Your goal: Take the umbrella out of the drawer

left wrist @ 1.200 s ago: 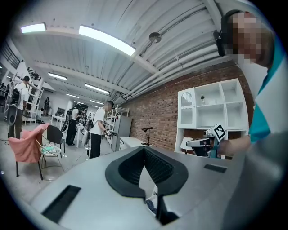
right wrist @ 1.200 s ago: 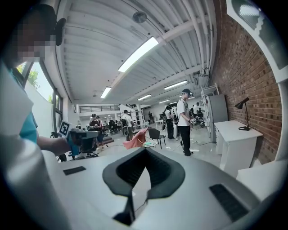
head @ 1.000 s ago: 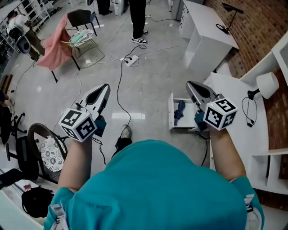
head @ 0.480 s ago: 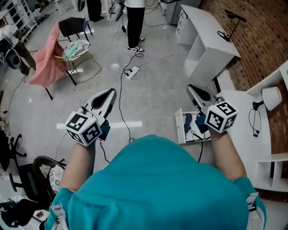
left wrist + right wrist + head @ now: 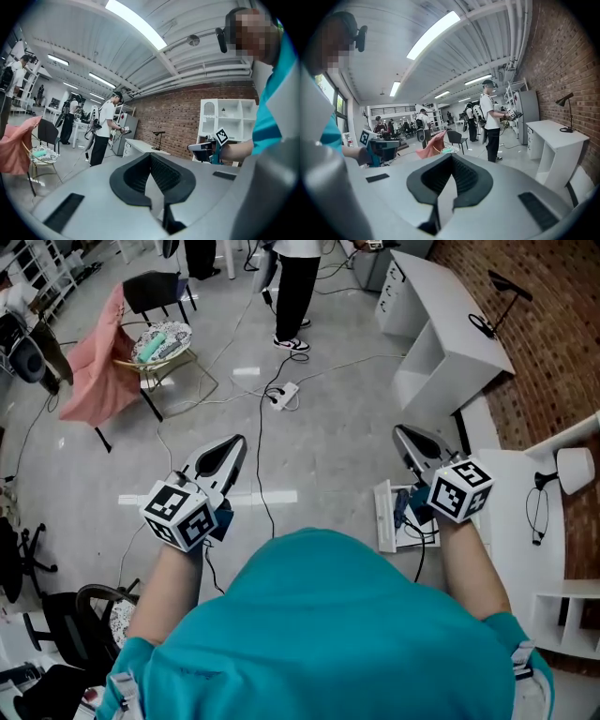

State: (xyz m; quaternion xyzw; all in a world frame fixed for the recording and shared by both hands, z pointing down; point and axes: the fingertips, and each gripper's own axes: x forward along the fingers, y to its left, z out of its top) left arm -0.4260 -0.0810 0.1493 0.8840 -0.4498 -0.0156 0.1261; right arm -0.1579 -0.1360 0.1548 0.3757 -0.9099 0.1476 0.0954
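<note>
In the head view a white drawer (image 5: 383, 518) stands pulled out of the white desk at the right. A dark blue folded umbrella (image 5: 400, 509) lies in it, mostly hidden behind my right hand. My right gripper (image 5: 403, 433) is held in the air above the drawer, shut and empty. Over the bare floor to the left my left gripper (image 5: 236, 442) is also shut and empty. In the left gripper view its pads (image 5: 150, 155) meet, and the right gripper (image 5: 199, 146) shows beyond. The right gripper view shows its closed pads (image 5: 450, 157) and the left gripper (image 5: 384, 145).
A white desk (image 5: 441, 324) with a black lamp stands ahead on the right, against a brick wall. A person (image 5: 295, 287) stands ahead. Cables and a power strip (image 5: 283, 393) lie on the floor. A chair draped in pink cloth (image 5: 98, 371) is at the left.
Both hands have moved with the person across the room. The drawer has slid under the right gripper in the head view, hiding more of the umbrella. Both grippers stay shut.
</note>
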